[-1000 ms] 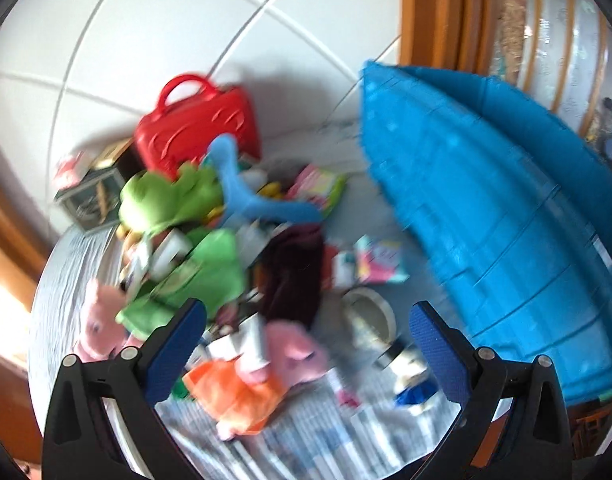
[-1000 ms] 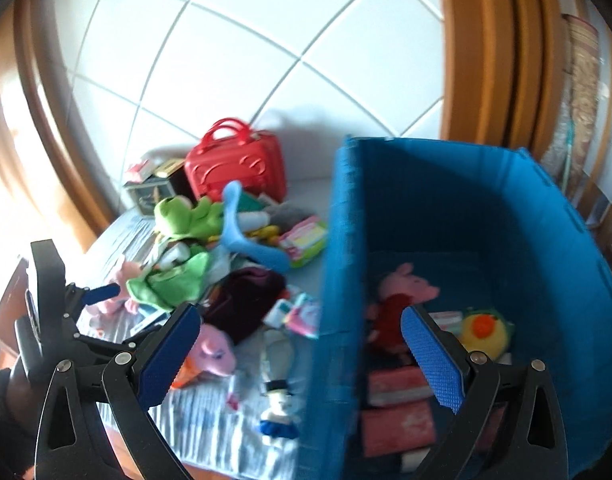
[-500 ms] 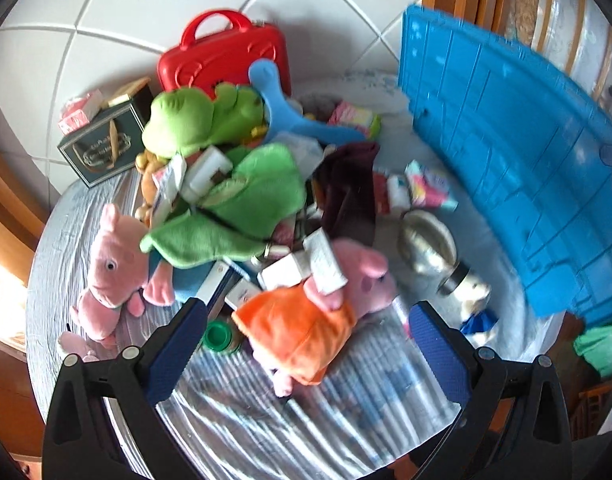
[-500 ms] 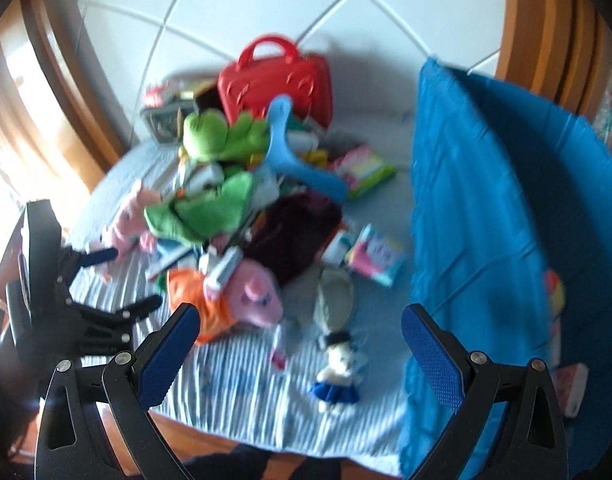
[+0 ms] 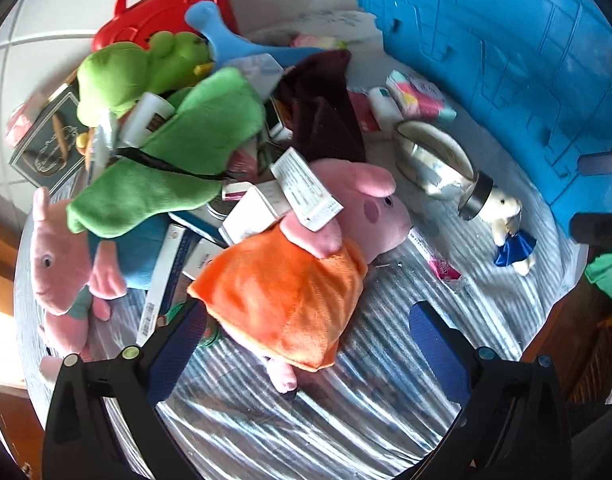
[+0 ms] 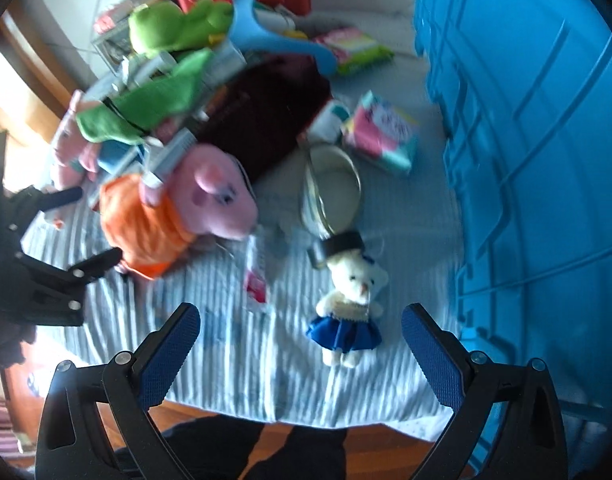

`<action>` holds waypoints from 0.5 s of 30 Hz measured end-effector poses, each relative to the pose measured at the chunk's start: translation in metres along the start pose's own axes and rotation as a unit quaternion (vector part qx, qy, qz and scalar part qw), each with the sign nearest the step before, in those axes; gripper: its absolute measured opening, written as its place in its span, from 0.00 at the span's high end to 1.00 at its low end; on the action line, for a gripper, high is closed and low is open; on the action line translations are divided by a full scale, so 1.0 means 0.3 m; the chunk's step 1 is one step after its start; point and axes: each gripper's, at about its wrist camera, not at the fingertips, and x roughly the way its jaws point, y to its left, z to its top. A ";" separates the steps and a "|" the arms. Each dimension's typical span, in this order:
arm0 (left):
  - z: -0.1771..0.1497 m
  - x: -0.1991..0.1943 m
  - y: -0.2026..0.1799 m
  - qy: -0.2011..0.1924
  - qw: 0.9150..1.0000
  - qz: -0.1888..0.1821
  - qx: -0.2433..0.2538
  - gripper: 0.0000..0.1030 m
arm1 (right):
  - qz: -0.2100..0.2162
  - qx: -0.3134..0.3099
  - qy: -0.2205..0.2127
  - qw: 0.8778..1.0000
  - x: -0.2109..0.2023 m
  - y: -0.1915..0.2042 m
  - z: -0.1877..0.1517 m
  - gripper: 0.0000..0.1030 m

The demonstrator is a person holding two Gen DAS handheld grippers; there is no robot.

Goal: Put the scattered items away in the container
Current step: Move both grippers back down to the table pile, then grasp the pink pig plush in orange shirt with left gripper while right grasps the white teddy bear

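Left gripper [image 5: 302,344] wide open, empty, over orange-dressed pig plush [image 5: 294,264]; right gripper [image 6: 300,344] likewise, over bear doll [image 6: 351,300] beside pig.

Home, likely a kid's room or play area. Evidence: plush pigs [image 5: 290,264], green frog plush [image 5: 118,76], small bear doll [image 6: 353,292] and red toy case [image 5: 162,4] piled on a striped cloth-covered surface [image 5: 345,408]; white tiled wall [image 5: 46,20], wood trim, blue plastic crate [image 5: 505,48].
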 end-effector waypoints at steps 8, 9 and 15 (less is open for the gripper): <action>0.025 0.094 -0.017 0.014 0.999 0.021 0.048 0.00 | -0.035 0.015 0.023 0.999 0.188 -0.040 -0.025 0.01; 0.028 0.106 -0.020 0.015 0.998 0.023 0.056 0.00 | -0.039 0.014 0.027 0.999 0.210 -0.040 -0.025 0.01; 0.046 0.171 -0.034 0.023 0.996 0.018 0.084 0.00 | -0.046 0.016 0.044 0.998 0.305 -0.047 -0.017 0.01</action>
